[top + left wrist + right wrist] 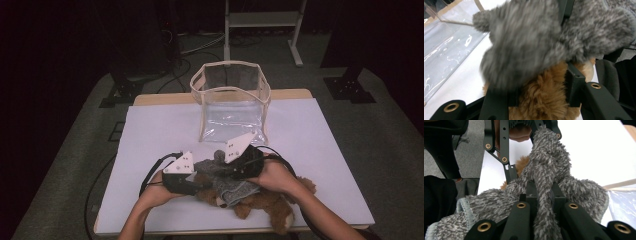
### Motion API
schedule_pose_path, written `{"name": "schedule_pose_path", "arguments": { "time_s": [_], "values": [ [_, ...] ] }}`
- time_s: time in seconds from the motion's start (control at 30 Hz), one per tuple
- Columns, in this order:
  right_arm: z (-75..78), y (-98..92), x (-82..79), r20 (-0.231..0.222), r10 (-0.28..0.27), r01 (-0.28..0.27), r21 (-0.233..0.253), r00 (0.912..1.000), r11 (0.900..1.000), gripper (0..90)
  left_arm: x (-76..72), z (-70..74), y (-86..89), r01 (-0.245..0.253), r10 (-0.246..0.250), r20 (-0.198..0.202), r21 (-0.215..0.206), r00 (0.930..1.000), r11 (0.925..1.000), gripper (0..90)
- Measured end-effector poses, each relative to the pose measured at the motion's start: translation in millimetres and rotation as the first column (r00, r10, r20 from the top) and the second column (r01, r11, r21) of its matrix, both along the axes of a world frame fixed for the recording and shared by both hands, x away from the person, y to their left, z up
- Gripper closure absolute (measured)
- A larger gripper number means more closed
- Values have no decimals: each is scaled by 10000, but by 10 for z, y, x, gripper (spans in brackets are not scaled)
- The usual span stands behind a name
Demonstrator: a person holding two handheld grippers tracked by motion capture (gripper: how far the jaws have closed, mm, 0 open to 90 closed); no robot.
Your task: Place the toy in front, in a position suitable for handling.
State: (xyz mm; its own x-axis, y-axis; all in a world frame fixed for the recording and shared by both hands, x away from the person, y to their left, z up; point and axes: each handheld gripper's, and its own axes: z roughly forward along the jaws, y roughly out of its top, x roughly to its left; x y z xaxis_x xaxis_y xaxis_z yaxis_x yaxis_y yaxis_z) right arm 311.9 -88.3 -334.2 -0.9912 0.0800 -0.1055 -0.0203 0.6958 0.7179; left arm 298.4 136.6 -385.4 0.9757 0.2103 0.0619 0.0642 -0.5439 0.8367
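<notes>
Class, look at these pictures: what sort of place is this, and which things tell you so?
Probably a lab or recording studio, not a home: a white-topped table stands alone on grey carpet with dark surroundings, black stand feet and loose cables behind it.

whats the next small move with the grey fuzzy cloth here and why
Probably lift the grey fuzzy cloth a little, off the brown plush toy. The right gripper is pinched on a fold of it, the left gripper grips cloth and toy fur together, and the clear bag stands open behind them.
</notes>
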Motion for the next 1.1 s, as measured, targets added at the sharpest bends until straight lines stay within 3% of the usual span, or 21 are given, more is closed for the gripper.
{"name": "schedule_pose_path", "arguments": {
  "time_s": [0.1, 0.27, 0.47, 0.63, 0.73, 0.8, 0.97, 1.1],
  "values": [
    [-22, -20, 12, -84, -1, 1, -15, 10000, 10000, 806, -7, -10, 8, 1, -2, -53, -108, 10000, 9999, 551],
    [-45, -420, 8, -15, -766, 765, -353, 9971, 9964, 805, -7, -3, 6, 42, -43, -66, -104, 10000, 9999, 551],
    [-80, -944, -15, -631, -1604, 1652, 796, 9850, 9830, 804, -3, -16, 19, 102, -108, -208, -296, 9997, 9995, 545],
    [-187, -1237, -42, -937, -2252, 2348, 1090, 9698, 9659, 804, -1, -17, 40, 137, -145, -247, -316, 9996, 9994, 537],
    [-268, -1299, -73, -1208, -2365, 2519, 1336, 9641, 9585, 803, 13, 17, 41, 195, -202, -301, -261, 9993, 9995, 509],
    [-297, -1268, -107, -1126, -2307, 2454, 1424, 9665, 9589, 804, 21, 74, 41, 139, -141, -278, -107, 9995, 9998, 466],
    [-331, -1135, -171, -835, -2033, 2128, 1285, 9756, 9686, 805, 47, 164, -23, 297, -305, -261, -332, 9992, 9990, 414],
    [-312, -999, -254, -357, -1747, 1774, 1006, 9840, 9790, 804, 80, 140, -229, 576, -567, -303, 283, 9979, 9979, 398]
  ]
}}
